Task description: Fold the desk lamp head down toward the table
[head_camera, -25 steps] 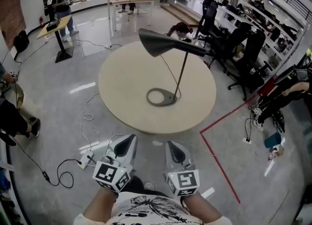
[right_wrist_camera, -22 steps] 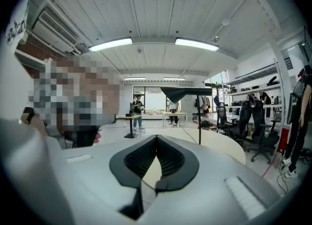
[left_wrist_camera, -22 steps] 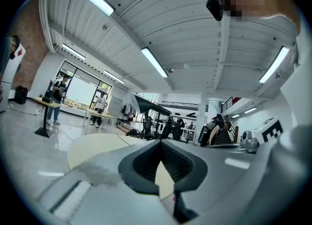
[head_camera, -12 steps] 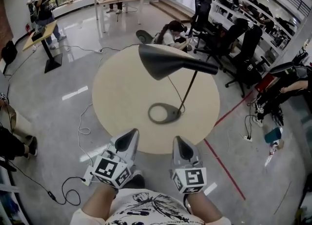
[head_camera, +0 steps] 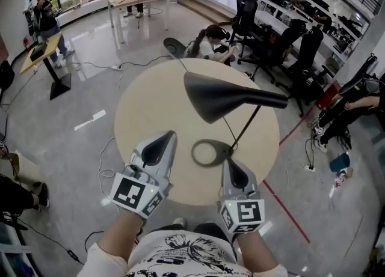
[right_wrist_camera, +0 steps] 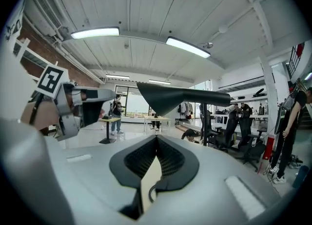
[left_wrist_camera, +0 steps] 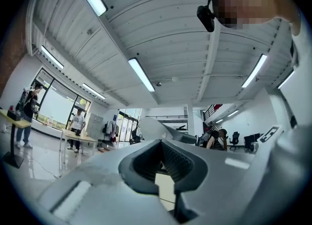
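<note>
The left gripper (head_camera: 162,145) and right gripper (head_camera: 234,172) are seen pinched closed, nothing gripped, over the near edge of the table (head_camera: 141,110). Further out, the lamp head (head_camera: 222,97) is perched high above its ring base (head_camera: 210,152). If it's pushed off-centre, the whole lamp could get tipped.

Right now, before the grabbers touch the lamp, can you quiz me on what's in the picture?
1. True or false: the lamp head sticks out sideways, up above the table.
2. Pick one: the lamp's base is shaped like A) a ring, B) a square block, C) a clamp.
3. Short answer: are the fingers of the left gripper and the right gripper together or apart?

Key: 1 true; 2 A; 3 together, with nothing between them.
</note>
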Demonstrator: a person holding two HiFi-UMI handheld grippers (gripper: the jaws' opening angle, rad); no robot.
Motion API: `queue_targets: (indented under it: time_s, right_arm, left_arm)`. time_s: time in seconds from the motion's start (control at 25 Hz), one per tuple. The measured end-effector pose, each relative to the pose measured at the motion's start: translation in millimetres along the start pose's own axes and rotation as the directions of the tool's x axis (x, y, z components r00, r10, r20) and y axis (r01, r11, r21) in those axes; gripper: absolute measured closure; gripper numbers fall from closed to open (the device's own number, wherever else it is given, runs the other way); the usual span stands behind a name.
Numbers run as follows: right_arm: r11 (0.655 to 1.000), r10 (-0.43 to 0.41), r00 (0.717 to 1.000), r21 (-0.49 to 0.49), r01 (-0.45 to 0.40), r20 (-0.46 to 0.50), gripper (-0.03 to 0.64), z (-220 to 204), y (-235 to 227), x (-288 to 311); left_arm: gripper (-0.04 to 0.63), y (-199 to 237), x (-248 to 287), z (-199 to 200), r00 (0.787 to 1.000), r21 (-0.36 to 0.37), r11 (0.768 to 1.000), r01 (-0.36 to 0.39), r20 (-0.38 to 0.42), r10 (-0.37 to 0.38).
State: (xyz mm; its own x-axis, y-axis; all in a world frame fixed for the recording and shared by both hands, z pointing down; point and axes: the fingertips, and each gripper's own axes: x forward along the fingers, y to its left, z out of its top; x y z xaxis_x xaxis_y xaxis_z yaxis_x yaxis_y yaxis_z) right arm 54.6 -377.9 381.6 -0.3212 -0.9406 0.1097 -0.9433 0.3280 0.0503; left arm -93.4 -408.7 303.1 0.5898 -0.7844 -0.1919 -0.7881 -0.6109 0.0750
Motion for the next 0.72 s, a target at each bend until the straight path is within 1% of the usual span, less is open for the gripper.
queue_targets:
  time_s: [0.12,0.24,0.4,0.52,0.64,0.72]
  right_arm:
    - [1.0,0.002,1.0,-0.007,-0.002,-0.005,0.607,2,0,10]
    - [1.0,0.014,1.0,-0.008,-0.015,-0.004,0.607,7,2,19]
    - [0.999,0.047,0.999,-0.012,-0.047,0.011,0.607,17,4,30]
    - [0.998,0.057,0.998,-0.015,-0.056,0.019,0.607,18,-2,33]
    - [0.998,0.065,0.998,-0.013,-0.064,0.019,0.607,18,-2,36]
    - [0.997,0.07,0.997,-0.015,-0.07,0.016,0.607,19,1,37]
  left_arm:
    - [0.591,13,18,27,0.998,0.017,1.0,0.009,0.056,-0.01]
    - [0.591,19,34,46,0.996,0.032,0.999,0.031,0.078,-0.033]
    - [0.591,19,53,66,0.994,0.085,0.995,0.059,0.085,-0.067]
    - [0.591,11,64,72,0.993,0.113,0.991,0.069,0.086,-0.079]
    - [0.591,10,72,71,0.994,0.128,0.989,0.078,0.066,-0.087]
    - [0.591,10,74,70,0.994,0.126,0.988,0.089,0.05,-0.096]
